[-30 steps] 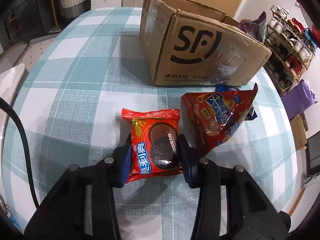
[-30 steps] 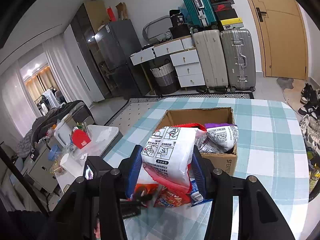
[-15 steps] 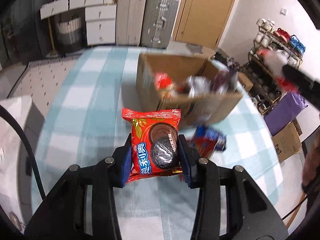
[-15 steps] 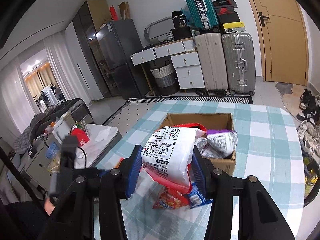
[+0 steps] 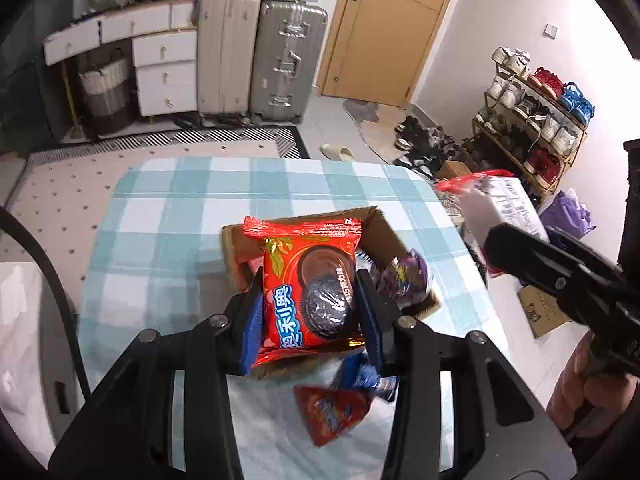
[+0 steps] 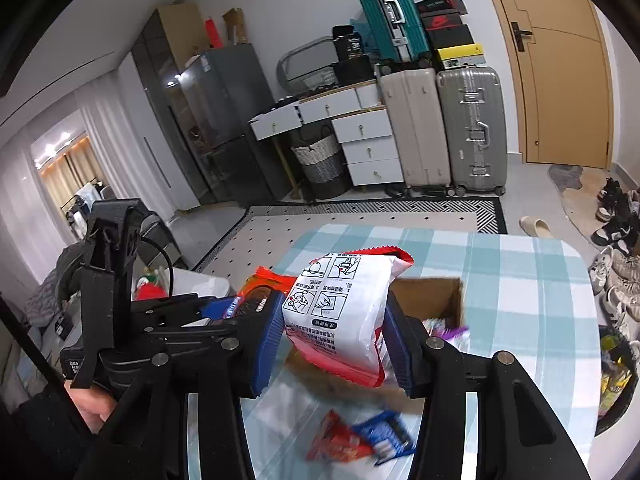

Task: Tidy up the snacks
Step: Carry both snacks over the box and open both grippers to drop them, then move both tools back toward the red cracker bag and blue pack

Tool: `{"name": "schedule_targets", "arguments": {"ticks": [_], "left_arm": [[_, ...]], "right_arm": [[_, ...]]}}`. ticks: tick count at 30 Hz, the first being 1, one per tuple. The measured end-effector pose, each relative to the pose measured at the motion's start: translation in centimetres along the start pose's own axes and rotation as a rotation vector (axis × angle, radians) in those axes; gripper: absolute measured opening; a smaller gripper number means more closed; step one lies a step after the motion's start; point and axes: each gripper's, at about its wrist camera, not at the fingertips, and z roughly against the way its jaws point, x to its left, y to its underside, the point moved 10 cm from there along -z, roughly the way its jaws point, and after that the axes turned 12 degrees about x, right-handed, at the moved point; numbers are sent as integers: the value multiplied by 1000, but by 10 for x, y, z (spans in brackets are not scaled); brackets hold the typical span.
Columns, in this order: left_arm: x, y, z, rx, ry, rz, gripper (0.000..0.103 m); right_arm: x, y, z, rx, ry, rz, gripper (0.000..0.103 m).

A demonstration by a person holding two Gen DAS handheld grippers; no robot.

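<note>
Left gripper clamps cookie pack, right gripper clamps white bag; release both squarely over box at 12 o'clock.

Both black claw frames carry silver screws, blue ribbed pads, black cable.

A: Items against the far wall?
B: Two suitcases, white drawers, a basket, a door.
A: At right?
B: A shoe rack.
</note>
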Motion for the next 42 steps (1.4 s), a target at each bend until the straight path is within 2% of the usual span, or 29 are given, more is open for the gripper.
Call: {"name": "schedule_targets", "arguments": {"ticks": [3, 5, 10, 14, 17, 21, 23, 24, 25, 27, 28, 30, 35, 42], "left_arm": [[0, -15, -22, 41, 64, 43, 38], [2, -19, -39, 75, 78, 60, 38], [12, -25, -82, 132, 31, 69, 38], [22, -21, -112, 183, 55, 98, 38], [29, -17, -124, 190, 41, 110, 38], [34, -16, -134, 212, 70, 144, 39], [37, -14, -137, 231, 68, 150, 43], [37, -13, -136, 230, 62, 153, 45], [37, -13, -134, 225, 63, 154, 47], [37, -11, -127, 214, 59, 154, 65], [36, -10, -121, 202, 58, 151, 69], [34, -10, -104, 153, 55, 142, 84], [30, 0, -69, 117, 29, 145, 84], [15, 30, -3, -20, -141, 27, 84]], "right_arm": [[-12, -14, -20, 35, 25, -19, 48], [-20, -16, -37, 72, 63, -16, 48], [-39, -16, -77, 149, 123, -16, 48], [-47, -11, -102, 197, 138, 13, 48], [-58, -5, -117, 222, 149, 11, 48], [-71, 3, -128, 250, 128, -36, 50], [-75, 4, -127, 249, 132, -44, 52], [-75, 4, -125, 239, 131, -43, 55], [-75, 3, -121, 229, 129, -41, 61], [-72, 0, -110, 195, 118, -37, 71], [-71, -1, -105, 183, 119, -35, 72], [-69, -3, -90, 150, 129, -33, 73], [-60, -3, -57, 102, 114, -47, 75], [-41, 9, 8, -3, 84, -69, 76]]}}
